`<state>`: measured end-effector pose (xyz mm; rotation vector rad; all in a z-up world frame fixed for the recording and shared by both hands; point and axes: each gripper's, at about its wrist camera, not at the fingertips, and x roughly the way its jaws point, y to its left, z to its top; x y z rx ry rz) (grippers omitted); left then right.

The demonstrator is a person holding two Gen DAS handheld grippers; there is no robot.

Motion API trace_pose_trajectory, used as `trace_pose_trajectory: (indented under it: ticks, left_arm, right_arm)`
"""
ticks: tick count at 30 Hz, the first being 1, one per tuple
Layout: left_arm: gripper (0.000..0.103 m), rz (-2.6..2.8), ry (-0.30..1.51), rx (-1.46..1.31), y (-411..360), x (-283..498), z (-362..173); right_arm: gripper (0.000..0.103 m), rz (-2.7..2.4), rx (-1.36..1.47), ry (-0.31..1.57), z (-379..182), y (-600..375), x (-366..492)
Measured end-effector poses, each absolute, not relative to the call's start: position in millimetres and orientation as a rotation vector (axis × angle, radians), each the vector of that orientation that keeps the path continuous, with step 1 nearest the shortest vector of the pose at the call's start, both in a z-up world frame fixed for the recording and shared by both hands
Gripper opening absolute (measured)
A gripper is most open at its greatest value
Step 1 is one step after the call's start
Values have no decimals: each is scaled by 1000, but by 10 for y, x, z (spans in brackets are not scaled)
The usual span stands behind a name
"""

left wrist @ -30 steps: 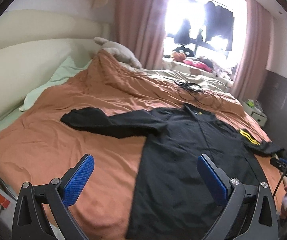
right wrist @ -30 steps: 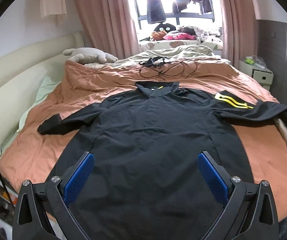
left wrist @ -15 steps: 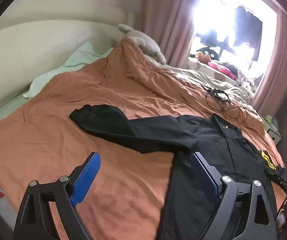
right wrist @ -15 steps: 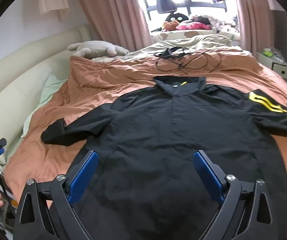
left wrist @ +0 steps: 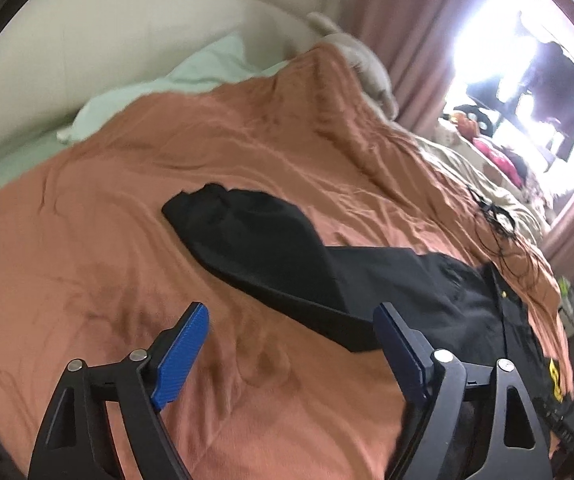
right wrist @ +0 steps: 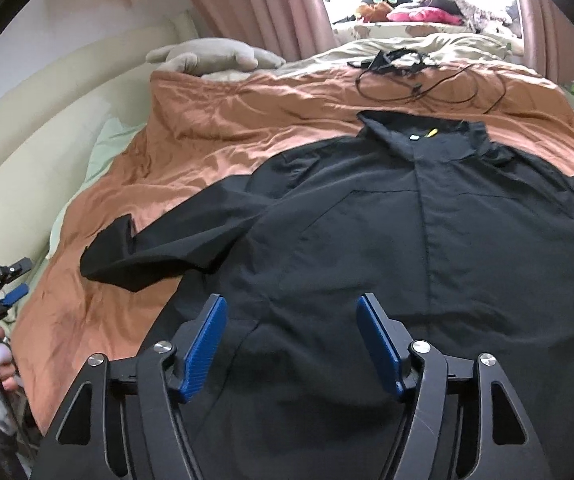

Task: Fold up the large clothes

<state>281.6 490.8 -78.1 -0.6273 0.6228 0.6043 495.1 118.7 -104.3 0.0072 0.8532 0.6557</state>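
Ahead of the left gripper (left wrist: pixel 289 354), whose 2 blue pads stand wide apart and empty, the sleeve (left wrist: pixel 271 256) of the black jacket (right wrist: pixel 407 248) runs from its cuff (left wrist: pixel 199 208) at far left back toward the shoulder on the right, lying flat on the orange bedspread (left wrist: pixel 107 280). That sleeve looks nearer the left gripper than the right gripper (right wrist: pixel 291 344), which hangs open and empty over the jacket's lower front. Judging from this, the sleeve fold falls to the left hand, crossing inward along that axis.

The left tool (left wrist: pixel 289 354) hangs with its blue pads wide apart, gripping nothing. The right tool (right wrist: pixel 292 346) is likewise spread and empty, tilted slightly downward.
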Motion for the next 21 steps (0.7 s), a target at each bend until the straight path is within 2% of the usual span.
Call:
trace_pose_trajectory:
  ticks: [6, 12, 14, 16, 19, 21]
  left_arm:
    - [77, 638, 658, -751, 5290, 3067, -1145]
    - [77, 695, 697, -778, 5465, 3308, -1407]
    - [77, 706, 704, -785, 5502, 3383, -1472]
    - [73, 716, 701, -789, 5546, 3439, -1530]
    - [47, 747, 721, -794, 5599, 3551, -1652]
    - [7, 763, 724, -809, 5634, 3586, -1716]
  right_arm:
    - [63, 661, 21, 865, -1121, 1356, 5154]
    - [47, 673, 47, 889, -1202, 1442, 5341]
    - [36, 678, 67, 904, -1244, 1463, 5417]
    - [31, 682, 85, 920, -1281, 1476, 5484]
    - [30, 683, 117, 936, -1325, 1472, 5543]
    - [30, 687, 126, 949, -1373, 1484, 5575]
